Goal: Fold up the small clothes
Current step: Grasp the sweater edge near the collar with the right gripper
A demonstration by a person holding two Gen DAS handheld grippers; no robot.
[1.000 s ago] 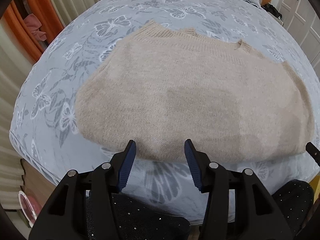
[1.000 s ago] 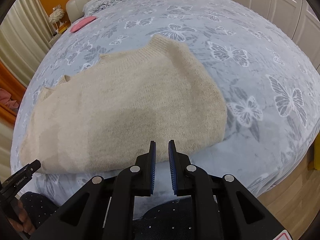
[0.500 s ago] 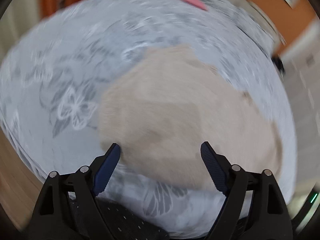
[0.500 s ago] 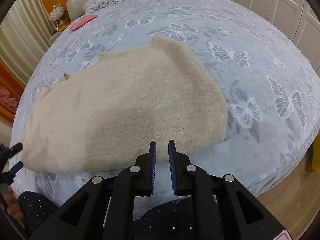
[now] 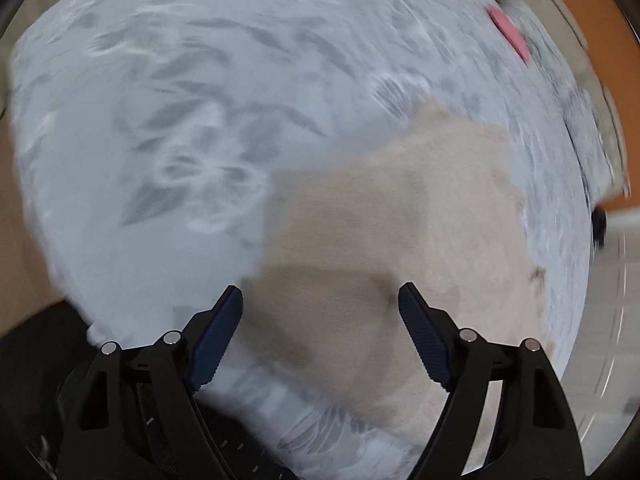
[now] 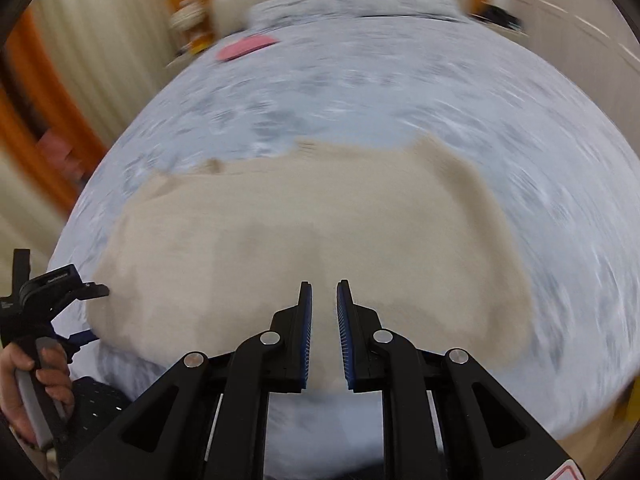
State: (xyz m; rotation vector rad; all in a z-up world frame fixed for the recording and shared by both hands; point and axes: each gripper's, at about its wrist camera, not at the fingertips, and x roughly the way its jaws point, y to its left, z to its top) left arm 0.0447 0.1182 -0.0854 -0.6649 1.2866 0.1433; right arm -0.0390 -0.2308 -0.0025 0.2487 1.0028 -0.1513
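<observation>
Since a second ago our left gripper [image 5: 320,312] has swung to the sweater's [image 6: 304,240] end, spread wide, empty. Our right gripper [image 6: 324,300] stays narrowly parted, empty. Sweater lies flat on the bed [image 6: 400,100], long axis left-right, collar away.

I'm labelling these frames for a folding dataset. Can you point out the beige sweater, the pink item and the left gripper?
beige sweater [image 6: 320,232]: right wrist view, middle of its body.
pink item [image 6: 246,47]: right wrist view, its centre.
left gripper [image 5: 320,336]: left wrist view, between its open jaws.
</observation>
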